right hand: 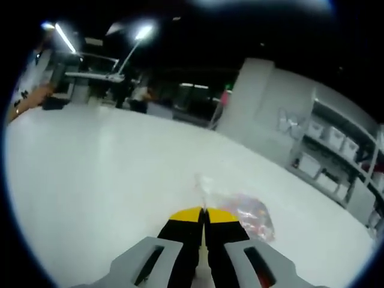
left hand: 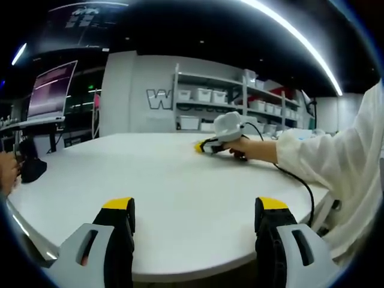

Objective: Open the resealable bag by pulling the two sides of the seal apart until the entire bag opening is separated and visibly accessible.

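In the left gripper view, the left gripper (left hand: 196, 211) hovers with jaws spread wide over the near edge of the white table (left hand: 150, 180), gripping nothing. In the right gripper view, the right gripper (right hand: 204, 215) has its yellow-tipped jaws pressed together, low on the table. The resealable bag (right hand: 249, 216), clear with reddish contents, lies just right of its tips; whether they pinch its edge I cannot tell.

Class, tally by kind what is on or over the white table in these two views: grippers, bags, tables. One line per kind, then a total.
Grippers: 2, the left gripper open, the right gripper shut
Bags: 1, the clear bag
Tables: 1, the white table
Total: 4
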